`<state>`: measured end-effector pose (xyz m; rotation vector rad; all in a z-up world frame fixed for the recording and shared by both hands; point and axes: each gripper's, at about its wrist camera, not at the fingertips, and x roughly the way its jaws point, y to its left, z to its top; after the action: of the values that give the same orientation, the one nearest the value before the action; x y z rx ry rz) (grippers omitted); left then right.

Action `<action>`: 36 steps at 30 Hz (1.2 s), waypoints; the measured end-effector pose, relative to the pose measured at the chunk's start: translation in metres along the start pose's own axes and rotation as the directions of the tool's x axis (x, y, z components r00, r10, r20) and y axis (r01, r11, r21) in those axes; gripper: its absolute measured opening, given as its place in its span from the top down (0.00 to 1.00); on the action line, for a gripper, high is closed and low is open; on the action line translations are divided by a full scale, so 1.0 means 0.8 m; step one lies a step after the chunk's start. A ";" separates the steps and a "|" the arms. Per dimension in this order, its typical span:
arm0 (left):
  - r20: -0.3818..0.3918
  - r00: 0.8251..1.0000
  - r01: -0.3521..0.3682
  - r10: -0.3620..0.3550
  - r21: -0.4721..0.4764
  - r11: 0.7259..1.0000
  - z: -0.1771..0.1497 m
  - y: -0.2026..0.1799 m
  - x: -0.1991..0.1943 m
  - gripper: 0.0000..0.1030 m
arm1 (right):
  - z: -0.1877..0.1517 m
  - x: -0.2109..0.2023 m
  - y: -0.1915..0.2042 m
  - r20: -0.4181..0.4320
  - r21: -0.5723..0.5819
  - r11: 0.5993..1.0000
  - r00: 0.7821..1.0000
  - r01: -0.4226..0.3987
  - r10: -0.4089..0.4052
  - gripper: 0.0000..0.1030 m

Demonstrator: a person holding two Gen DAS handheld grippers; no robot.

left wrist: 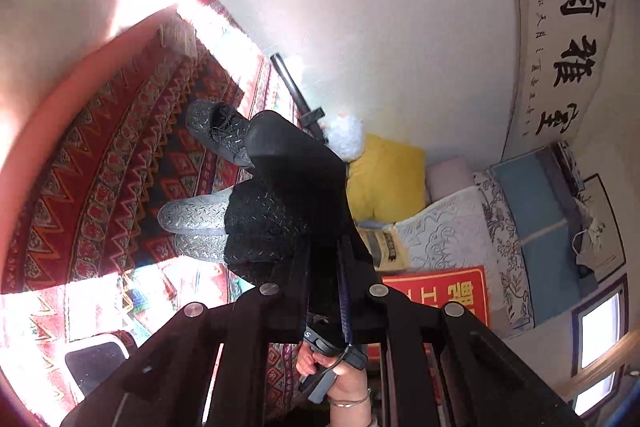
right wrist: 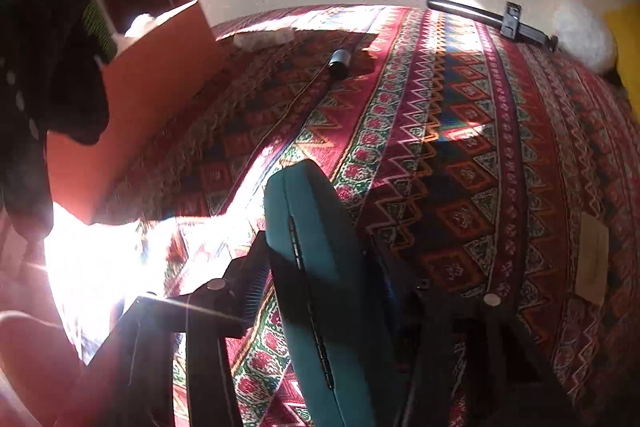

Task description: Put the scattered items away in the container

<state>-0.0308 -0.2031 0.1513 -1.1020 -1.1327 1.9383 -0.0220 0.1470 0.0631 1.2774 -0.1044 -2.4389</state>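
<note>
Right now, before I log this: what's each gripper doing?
Left gripper: closed on black fabric.
Right gripper: closed on teal pouch.

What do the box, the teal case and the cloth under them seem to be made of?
Box: likely cardboard, matte orange, thin flat walls.
Teal case: apparently fabric over a stiff shell, matte, with a zip along its edge.
Cloth: woven textile, dull, with a repeating pattern.

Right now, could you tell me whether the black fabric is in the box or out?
Out: the black fabric hangs from the shut left gripper, in front of the box wall in the right view, not inside.
</note>
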 end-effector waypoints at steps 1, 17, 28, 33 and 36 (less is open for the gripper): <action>0.048 0.999 -0.007 0.006 0.025 1.000 0.006 -0.012 -0.018 0.91 | 0.001 -0.008 -0.007 0.015 0.051 0.998 0.999 -0.033 0.033 0.63; 0.484 0.645 -0.527 0.591 -0.277 0.803 0.116 0.113 -0.278 0.61 | 0.203 -0.079 0.333 0.230 -0.227 0.885 0.860 -0.407 0.455 0.64; 0.591 0.467 -0.543 0.658 -0.395 0.741 0.098 0.131 -0.372 0.24 | 0.245 0.029 0.392 0.298 0.031 0.843 0.810 -0.537 0.505 0.16; 0.574 0.484 -0.619 0.660 -0.310 0.722 0.091 0.101 -0.328 0.24 | 0.168 -0.015 0.303 0.312 0.032 0.914 0.873 -0.405 0.376 0.16; 0.585 0.484 -0.689 0.651 -0.205 0.696 0.081 0.053 -0.275 0.24 | 0.125 -0.054 0.234 0.354 0.060 0.948 0.894 -0.314 0.274 0.16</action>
<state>0.0071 -0.4265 0.2070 -0.9631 -1.0014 3.1355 -0.0240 -0.0205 0.1998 0.7939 -0.5038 -2.3847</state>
